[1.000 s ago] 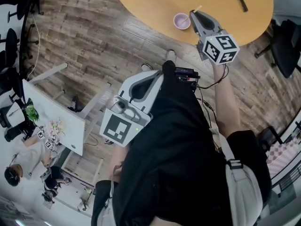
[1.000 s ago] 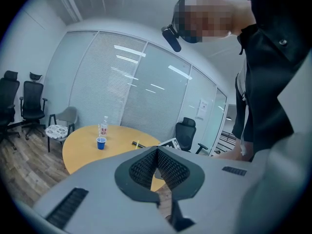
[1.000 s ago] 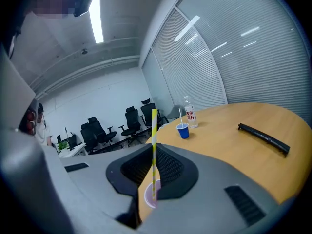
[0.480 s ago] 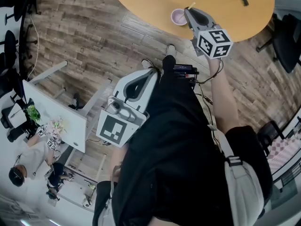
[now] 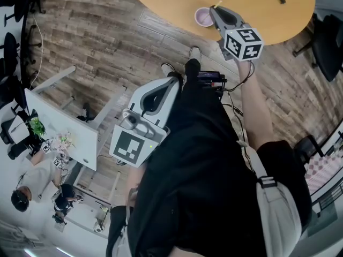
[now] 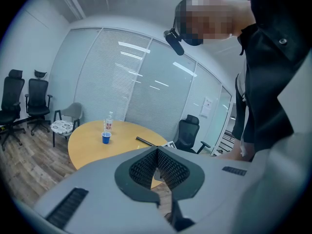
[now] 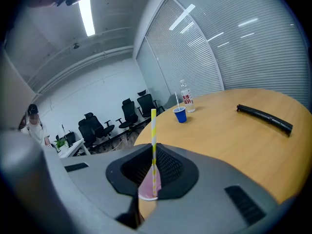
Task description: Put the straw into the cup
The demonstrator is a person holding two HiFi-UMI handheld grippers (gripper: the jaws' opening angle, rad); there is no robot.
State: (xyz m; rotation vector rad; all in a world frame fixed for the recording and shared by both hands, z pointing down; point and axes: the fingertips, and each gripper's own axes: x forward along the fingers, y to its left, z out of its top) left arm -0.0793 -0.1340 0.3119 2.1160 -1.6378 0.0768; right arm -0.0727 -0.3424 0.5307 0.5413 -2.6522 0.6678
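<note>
The straw (image 7: 153, 130) stands upright, pinched between the jaws of your right gripper (image 7: 154, 155), its lower end over the mouth of the pink cup (image 7: 146, 191) on the round wooden table (image 7: 234, 135). Your left gripper (image 6: 157, 152) has its jaws pressed together with nothing between them.

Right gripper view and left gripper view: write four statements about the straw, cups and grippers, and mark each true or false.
1. The right gripper is shut on a yellow-and-white striped straw. True.
2. The cup seen between its jaws is blue. False: it is the pink cup; the blue cup stands farther off by the bottle.
3. The left gripper holds a cup. False: its jaws are together on nothing.
4. A black bar lies on the round table. True.
</note>
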